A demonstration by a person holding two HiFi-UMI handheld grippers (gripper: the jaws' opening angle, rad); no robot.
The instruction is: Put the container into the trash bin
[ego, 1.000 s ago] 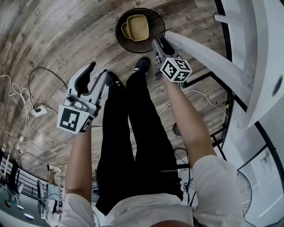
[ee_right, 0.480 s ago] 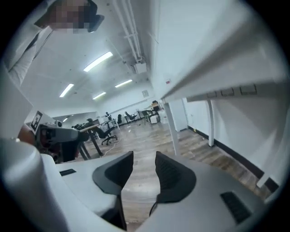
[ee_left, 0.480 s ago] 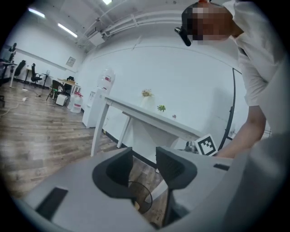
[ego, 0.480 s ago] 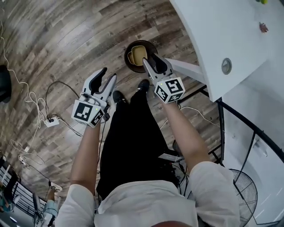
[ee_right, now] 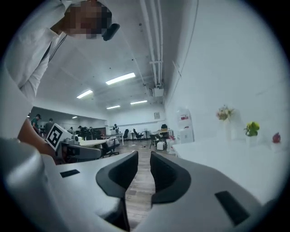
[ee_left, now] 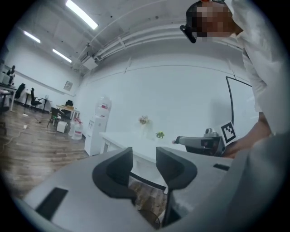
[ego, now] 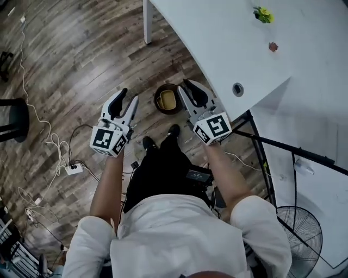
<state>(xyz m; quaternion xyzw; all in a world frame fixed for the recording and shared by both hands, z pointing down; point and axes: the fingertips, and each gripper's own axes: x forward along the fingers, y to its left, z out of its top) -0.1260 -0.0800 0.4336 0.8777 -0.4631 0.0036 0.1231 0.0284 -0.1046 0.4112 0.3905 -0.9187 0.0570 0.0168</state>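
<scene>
Wooden floor is left open beyond the white table's left edge; the trash bin is set there beside that edge, the yellow container inside; the left gripper is held with jaws apart, empty; the right gripper has jaws closing, empty.

The floor is brown wood. A big white bench stands just past the right fingers, with a little green plant on it (at the far end). A power strip lies on the floor left of the left fingers. Long ceiling lights shine above. A water cooler stands by the white wall.
</scene>
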